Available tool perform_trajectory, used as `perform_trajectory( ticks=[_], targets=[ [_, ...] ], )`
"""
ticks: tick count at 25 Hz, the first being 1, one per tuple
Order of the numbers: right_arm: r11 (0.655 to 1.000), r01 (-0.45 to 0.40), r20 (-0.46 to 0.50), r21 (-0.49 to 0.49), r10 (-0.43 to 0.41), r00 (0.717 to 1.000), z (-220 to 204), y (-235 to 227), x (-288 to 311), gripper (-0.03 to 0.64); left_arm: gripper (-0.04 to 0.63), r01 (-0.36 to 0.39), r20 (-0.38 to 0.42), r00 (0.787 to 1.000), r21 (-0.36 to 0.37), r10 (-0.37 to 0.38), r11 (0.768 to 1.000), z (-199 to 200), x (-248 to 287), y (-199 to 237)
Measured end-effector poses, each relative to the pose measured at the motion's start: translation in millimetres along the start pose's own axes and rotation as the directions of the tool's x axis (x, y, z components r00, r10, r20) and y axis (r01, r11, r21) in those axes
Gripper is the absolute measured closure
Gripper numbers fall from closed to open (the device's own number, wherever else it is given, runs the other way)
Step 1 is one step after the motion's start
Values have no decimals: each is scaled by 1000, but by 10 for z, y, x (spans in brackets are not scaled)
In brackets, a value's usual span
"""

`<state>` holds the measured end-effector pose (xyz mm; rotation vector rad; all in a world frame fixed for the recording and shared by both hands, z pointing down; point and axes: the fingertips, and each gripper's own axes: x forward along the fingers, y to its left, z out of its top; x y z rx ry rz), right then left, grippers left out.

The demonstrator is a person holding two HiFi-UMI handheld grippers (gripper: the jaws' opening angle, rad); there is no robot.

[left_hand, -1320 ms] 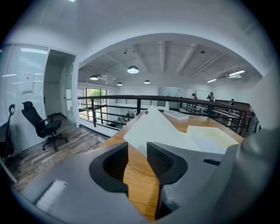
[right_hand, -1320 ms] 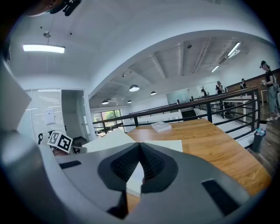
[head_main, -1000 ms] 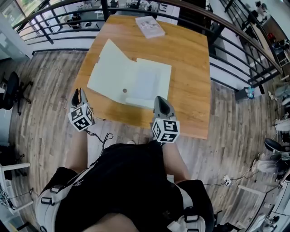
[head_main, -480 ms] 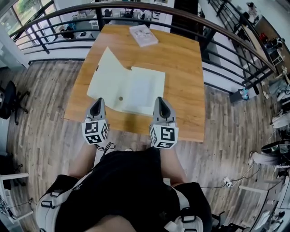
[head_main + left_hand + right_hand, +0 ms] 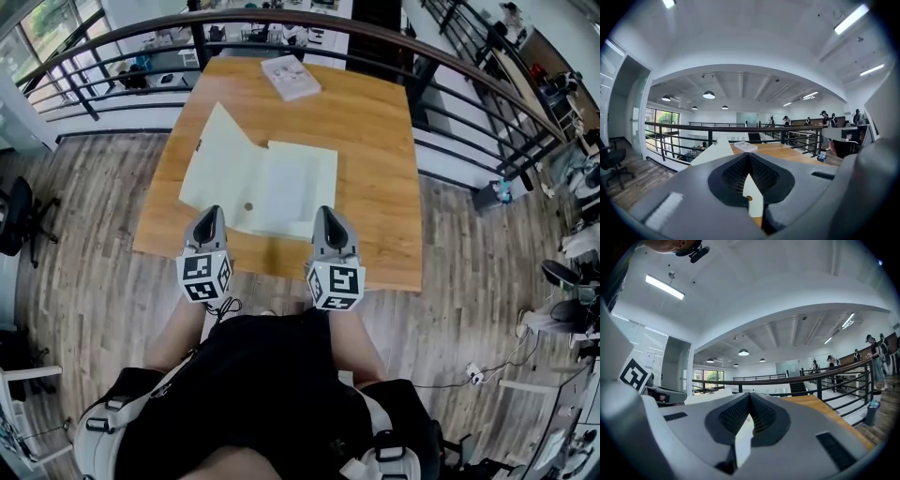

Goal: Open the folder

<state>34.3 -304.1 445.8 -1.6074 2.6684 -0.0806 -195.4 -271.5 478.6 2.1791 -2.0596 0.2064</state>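
- At the counter's [image 5: 375,141] near edge, on the left, the left gripper [image 5: 207,217] hovered with its fingers [image 5: 733,174] pressed together on nothing.
- Just beyond both tips lay the folder [image 5: 272,183], already spread open. Its long axis ran left to right, and its cover was swung out toward the left, nearer the left gripper.
- Further right, the right gripper [image 5: 328,216] likewise had its fingers [image 5: 736,417] closed and empty, pointing at the folder's near right corner.
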Motion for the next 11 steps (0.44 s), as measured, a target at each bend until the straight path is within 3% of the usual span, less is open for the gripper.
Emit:
perform_trajectory(
  ticks=[6, 11],
  targets=[
    [999, -32, 1, 9, 32, 999, -52, 114, -28, 612, 592, 0, 14, 1000, 59, -1, 998, 0, -50, 4],
    [999, -30, 2, 9, 30, 1000, -29, 108, -69, 612, 592, 17, 4, 1000, 39, -17, 999, -13, -112, -81]
  ],
)
